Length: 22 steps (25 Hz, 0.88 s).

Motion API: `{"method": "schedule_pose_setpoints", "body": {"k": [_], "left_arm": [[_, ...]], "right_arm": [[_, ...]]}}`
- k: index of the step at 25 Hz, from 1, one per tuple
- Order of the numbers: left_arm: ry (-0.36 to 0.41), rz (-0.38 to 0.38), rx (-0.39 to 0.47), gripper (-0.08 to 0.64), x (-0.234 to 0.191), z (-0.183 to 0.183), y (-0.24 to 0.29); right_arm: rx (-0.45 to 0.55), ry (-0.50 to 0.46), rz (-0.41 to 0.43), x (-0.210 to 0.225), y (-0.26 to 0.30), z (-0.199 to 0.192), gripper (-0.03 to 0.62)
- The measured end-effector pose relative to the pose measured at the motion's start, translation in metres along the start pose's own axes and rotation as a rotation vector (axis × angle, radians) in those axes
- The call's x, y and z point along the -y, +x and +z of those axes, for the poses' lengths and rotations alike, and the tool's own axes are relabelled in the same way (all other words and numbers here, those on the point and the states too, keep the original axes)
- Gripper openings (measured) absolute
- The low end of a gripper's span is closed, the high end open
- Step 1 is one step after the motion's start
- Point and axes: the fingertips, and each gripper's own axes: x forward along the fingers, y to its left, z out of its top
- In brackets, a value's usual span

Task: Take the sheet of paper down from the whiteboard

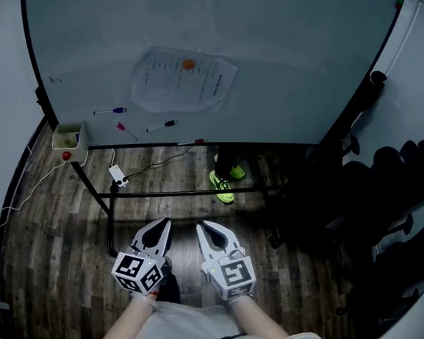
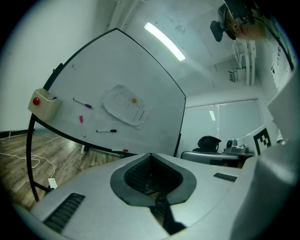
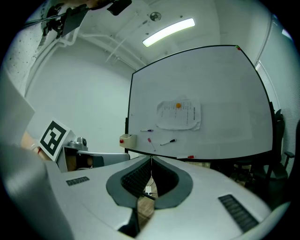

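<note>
Whiteboard [image 1: 284,63], plank floor [image 1: 49,246]; sheet of paper [image 1: 179,83] pinned at 12 o'clock, seemingly by magnet [image 1: 188,64]; left tongs [image 1: 164,227], right tongs [image 1: 205,230] closed, empty.

Upright whiteboard [image 1: 282,41] over plank floor [image 1: 49,246]. Held near mid-board by an orange magnet [image 1: 188,64]: a crumpled sheet [image 1: 179,87]. Stuck on from the sheet's 6 to 9 o'clock: black marker [image 1: 162,125], pink marker [image 1: 125,130], blue marker [image 1: 109,110]. Hung at the board's 8 o'clock corner: a box [image 1: 69,143]. On the floor beneath: white cable [image 1: 33,189] and adapter [image 1: 118,177].
</note>
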Motion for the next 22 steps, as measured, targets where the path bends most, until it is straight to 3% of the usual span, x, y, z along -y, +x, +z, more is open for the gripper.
{"method": "schedule_pose_setpoints", "body": {"k": [22], "left_arm": [[-0.018, 0.019, -0.02, 0.015, -0.098, 0.023, 0.082]], "right_arm": [[-0.05, 0.01, 0.037, 0.037, 0.126, -0.005, 0.02]]}}
